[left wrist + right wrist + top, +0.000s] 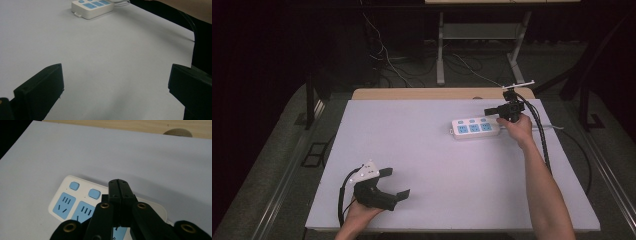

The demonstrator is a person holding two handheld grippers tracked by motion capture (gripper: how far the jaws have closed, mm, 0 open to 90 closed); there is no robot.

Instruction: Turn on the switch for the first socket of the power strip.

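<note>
My right gripper (119, 187), jaws pressed together, hovers over the power strip (475, 128); I'd press one switch squarely. Left gripper (394, 182) jaws gape wide.

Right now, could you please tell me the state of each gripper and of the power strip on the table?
Left gripper: open, jaws wide apart, empty, near the table's front edge.
Right gripper: shut, jaws pressed together, holding nothing, tips over the power strip.
Power strip: lying flat on the table, sockets up; none of the sockets in sight has a plug in it.
</note>
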